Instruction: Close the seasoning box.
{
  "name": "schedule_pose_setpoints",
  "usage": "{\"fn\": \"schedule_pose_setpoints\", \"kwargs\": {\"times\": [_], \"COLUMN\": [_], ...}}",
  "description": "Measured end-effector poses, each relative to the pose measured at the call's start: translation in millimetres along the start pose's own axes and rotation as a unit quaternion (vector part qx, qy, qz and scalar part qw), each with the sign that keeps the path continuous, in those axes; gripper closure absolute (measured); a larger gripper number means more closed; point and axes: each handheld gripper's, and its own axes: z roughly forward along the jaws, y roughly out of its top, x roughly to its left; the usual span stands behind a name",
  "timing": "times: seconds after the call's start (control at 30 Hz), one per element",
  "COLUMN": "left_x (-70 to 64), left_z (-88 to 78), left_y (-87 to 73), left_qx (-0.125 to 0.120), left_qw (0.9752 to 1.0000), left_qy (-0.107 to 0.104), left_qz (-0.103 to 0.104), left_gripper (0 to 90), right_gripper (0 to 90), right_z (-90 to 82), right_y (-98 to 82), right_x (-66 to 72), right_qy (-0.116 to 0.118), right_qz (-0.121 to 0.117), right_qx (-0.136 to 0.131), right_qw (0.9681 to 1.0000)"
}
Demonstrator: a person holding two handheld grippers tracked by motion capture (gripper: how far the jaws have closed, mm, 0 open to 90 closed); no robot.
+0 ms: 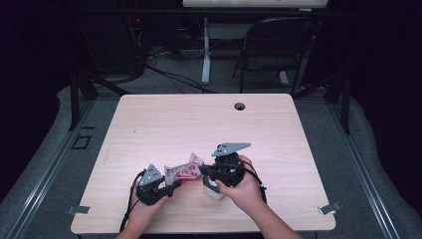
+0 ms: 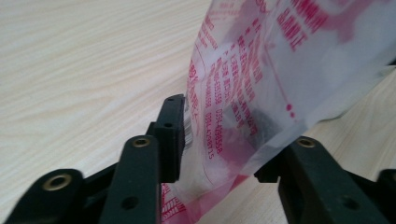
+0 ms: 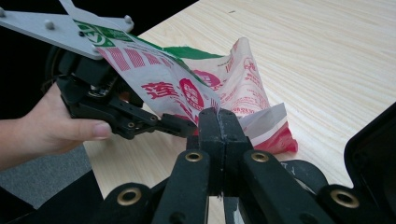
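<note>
The plastic bag [image 1: 183,172] with red print hangs between the left gripper [image 1: 171,189] and the right gripper [image 1: 205,171], above the table [image 1: 199,119]. The right gripper is clenched on the bag's edge. The left gripper's jaws stand apart around the bag, not pressing it. What is inside the bag cannot be told; a dark shape shows through.

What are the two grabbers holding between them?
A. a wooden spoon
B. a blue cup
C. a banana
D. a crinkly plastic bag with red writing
D: the plastic bag with red print stretches over the table between the left gripper and the right gripper, whose jaws are pressed together on its edge.
</note>
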Motion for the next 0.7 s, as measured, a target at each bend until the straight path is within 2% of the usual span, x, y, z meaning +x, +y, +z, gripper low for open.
{"fn": "schedule_pose_setpoints", "kwargs": {"times": [0.07,0.17,0.33,0.47,0.6,0.7], "left_x": [-0.6,-2.0,-3.6,-4.9,-6.5,-7.1], "left_z": [-3.6,-10.1,-17.2,-19.3,-19.7,-19.0], "left_y": [1.8,7.0,19.2,30.2,38.7,42.3], "left_qx": [-0.005,-0.011,-0.018,-0.018,-0.021,-0.021], "left_qw": [1.0,0.9998,0.9994,0.9988,0.9984,0.9984], "left_qy": [-0.002,-0.006,-0.02,-0.033,-0.042,-0.039], "left_qz": [0.003,0.019,0.022,0.032,0.032,0.036], "left_gripper": [57.8,55.2,54.2,54.3,54.0,54.0], "right_gripper": [90.0,90.0,90.0,90.0,90.0,90.0], "right_z": [0.4,0.3,0.5,0.4,0.6,0.7], "right_y": [1.0,2.5,3.2,3.4,3.3,3.2], "right_x": [0.8,2.2,3.0,2.3,2.2,2.1], "right_qy": [-0.001,-0.001,-0.001,-0.002,0.0,0.0], "right_qz": [-0.002,-0.005,-0.007,-0.007,-0.007,-0.006], "right_qx": [-0.001,0.001,0.001,0.0,-0.001,-0.002], "right_qw": [1.0,1.0,1.0,1.0,1.0,1.0]}}
